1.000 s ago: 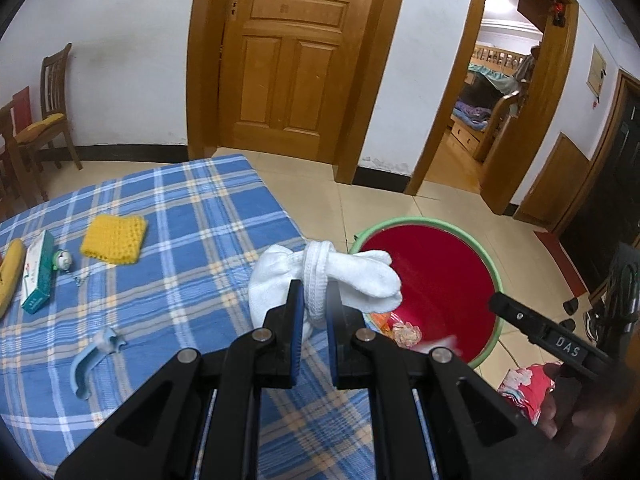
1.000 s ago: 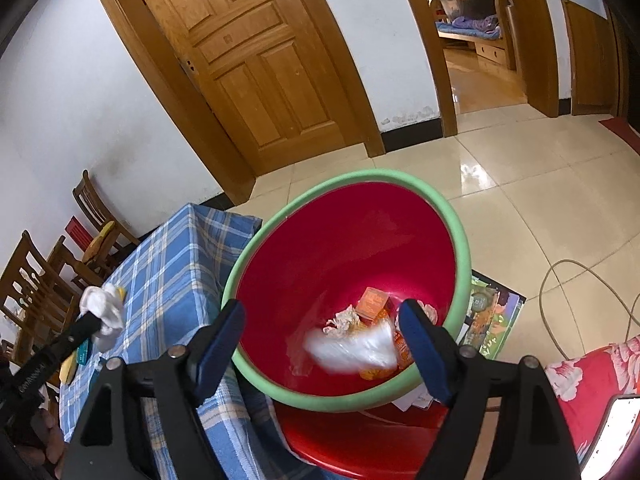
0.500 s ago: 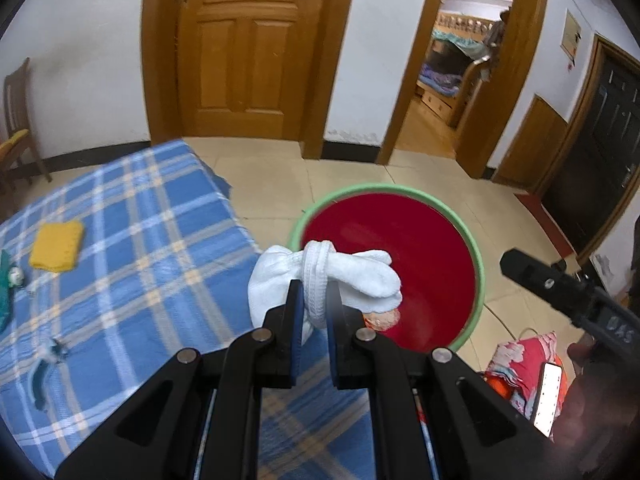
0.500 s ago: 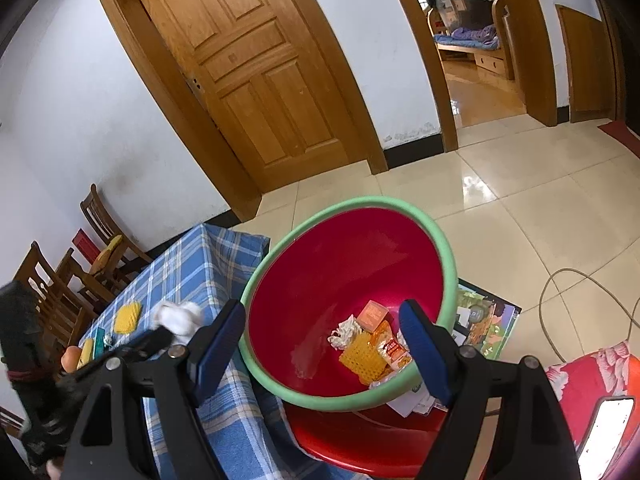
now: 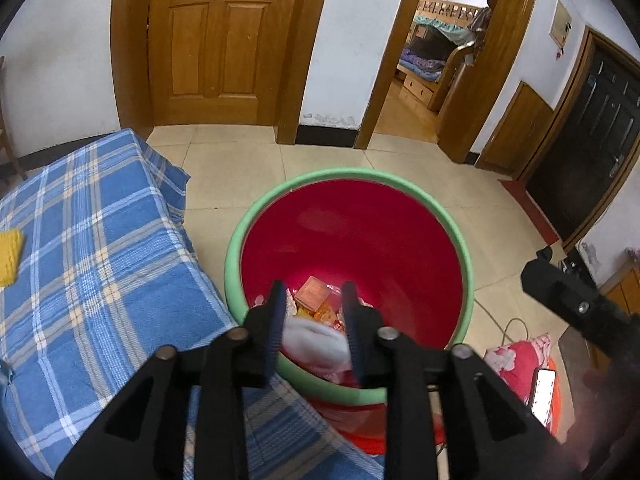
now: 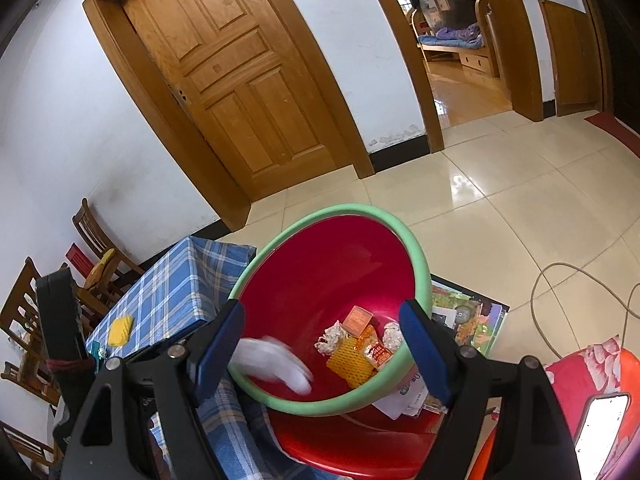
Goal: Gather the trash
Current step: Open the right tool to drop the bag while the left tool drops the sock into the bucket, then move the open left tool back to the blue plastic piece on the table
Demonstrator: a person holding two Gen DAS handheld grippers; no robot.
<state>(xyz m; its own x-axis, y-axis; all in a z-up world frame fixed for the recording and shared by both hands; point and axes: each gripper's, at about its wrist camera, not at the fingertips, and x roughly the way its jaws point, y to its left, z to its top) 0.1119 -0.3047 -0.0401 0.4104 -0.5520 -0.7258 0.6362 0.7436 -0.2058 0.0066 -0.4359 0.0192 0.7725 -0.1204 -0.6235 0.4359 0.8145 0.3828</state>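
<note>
Open bin mouth point(image 5: 348, 176) beside table point(image 5: 100, 240)

Table under blue plaid cloth point(image 5: 100, 248): one yellow knitted square point(image 5: 10, 250) lies near its left edge. Tiled floor point(image 6: 520, 216): picture book point(image 6: 468, 316), grey cable point(image 6: 560, 308).

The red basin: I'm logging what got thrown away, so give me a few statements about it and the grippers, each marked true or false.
1. The red basin has a green rim. True.
2. The basin is empty. False: wrappers, an orange box and a yellow mesh piece lie in it.
3. The left gripper clamps the white sock. False: its jaws have just been opening, and the blurred sock is dropping into the basin.
4. The right gripper is open with nothing between its jaws. True.
5. A yellow cloth lies on the blue plaid cover. True.
</note>
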